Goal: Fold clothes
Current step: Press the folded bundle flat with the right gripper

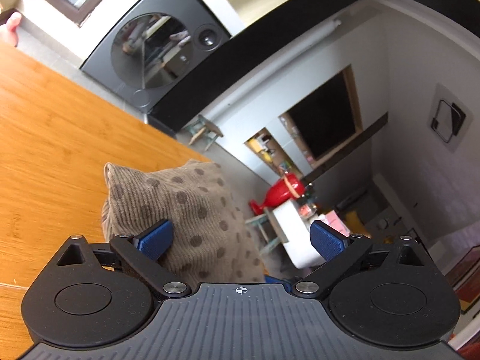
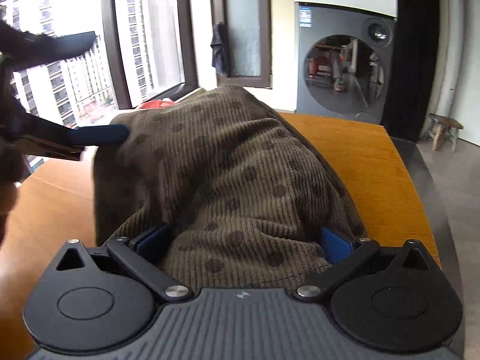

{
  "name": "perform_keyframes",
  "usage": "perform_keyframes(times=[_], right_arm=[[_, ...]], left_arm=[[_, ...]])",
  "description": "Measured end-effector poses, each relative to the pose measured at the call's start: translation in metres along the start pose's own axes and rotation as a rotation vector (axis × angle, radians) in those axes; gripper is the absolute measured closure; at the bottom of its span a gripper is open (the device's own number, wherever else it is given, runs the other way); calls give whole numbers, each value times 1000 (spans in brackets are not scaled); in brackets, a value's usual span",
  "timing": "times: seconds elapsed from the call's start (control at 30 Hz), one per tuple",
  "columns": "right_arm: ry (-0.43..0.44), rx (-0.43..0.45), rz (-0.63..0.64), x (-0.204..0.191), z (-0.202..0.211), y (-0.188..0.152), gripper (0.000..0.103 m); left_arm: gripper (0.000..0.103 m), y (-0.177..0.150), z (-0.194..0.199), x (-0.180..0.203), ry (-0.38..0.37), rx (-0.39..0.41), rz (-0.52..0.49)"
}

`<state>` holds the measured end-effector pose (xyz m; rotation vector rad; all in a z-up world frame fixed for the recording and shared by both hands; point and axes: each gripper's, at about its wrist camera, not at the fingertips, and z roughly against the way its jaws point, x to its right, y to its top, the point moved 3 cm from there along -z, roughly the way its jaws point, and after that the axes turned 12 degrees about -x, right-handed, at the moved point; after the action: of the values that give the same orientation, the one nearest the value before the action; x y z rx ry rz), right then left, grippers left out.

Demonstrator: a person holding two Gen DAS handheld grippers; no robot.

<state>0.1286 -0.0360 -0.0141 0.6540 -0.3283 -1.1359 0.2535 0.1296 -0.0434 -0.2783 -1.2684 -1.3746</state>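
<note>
A: Right gripper: jaws wide, spotted brown corduroy garment heaped between them, unclamped. Left gripper: likewise spread, cloth against one pad.

B: Location: wooden surface. Step: mid-handling, likely. Next: close on an edge; fold stage unclear.

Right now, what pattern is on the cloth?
Brown corduroy cloth with darker brown polka dots. Clearest in the left wrist view.

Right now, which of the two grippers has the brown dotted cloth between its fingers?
The right gripper: the brown dotted cloth bunches between its fingers. The left gripper stands open, cloth beside one finger.
</note>
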Motion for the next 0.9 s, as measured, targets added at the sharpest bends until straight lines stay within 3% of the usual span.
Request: perform_keyframes(times=[0.1, 0.2, 0.27, 0.33, 0.43, 0.7, 0.77, 0.83, 0.9], right_arm=[[69, 93, 66, 7, 34, -3, 0], [-33, 229, 63, 20, 55, 6, 0], [-78, 220, 19, 32, 43, 12, 0], [-159, 107, -16, 43, 8, 17, 0], [-171, 36, -13, 45, -23, 9, 0], [-133, 63, 7, 51, -23, 16, 0], [-91, 83, 10, 54, -15, 23, 0], [-51, 160, -23, 64, 4, 38, 0], [-62, 217, -60, 75, 16, 59, 0]], left_arm=[[3, 14, -8, -9, 11, 5, 25], [3, 29, -22, -13, 65, 10, -18], [3, 36, -32, -14, 112, 3, -50], [3, 40, -30, -14, 118, -1, -58], [3, 39, -21, -11, 100, 1, -67], [1, 9, 34, 13, -77, 37, -76], [1, 1, 23, 21, -39, 7, -133], [1, -7, 11, 28, -2, -24, -190], [0, -5, 0, 26, 20, -44, -200]])
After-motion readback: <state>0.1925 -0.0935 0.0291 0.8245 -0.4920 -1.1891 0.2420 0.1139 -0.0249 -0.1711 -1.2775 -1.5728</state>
